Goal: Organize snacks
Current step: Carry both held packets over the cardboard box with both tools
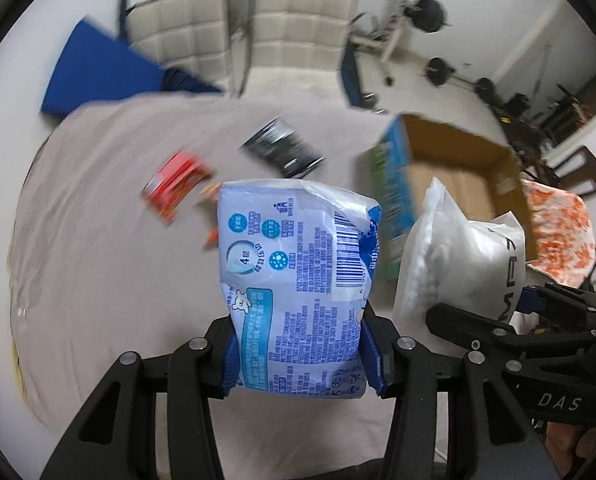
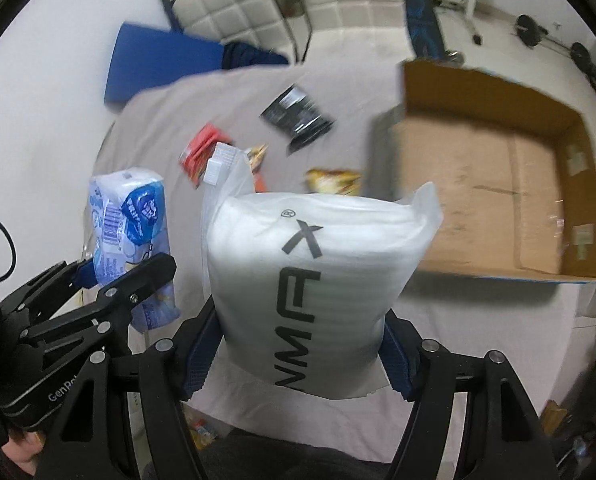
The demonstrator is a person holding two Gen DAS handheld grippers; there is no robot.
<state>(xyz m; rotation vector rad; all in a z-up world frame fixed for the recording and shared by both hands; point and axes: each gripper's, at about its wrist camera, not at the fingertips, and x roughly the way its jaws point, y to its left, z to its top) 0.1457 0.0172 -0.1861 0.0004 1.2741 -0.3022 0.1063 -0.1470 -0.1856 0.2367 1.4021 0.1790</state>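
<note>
Left wrist view: left gripper (image 1: 300, 356) clenching blue packet (image 1: 294, 276); right gripper (image 2: 298, 352) gripping white bag (image 2: 310, 280), both hanging over bed beside cardboard box (image 2: 490, 184). Carrying over box rim before releasing; avoiding collision.

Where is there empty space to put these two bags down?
Inside the cardboard box the floor looks bare. The sheet is also free left of the red packet. It is crowded mid-bed, around the red packet, black packet and yellow packet.
</note>
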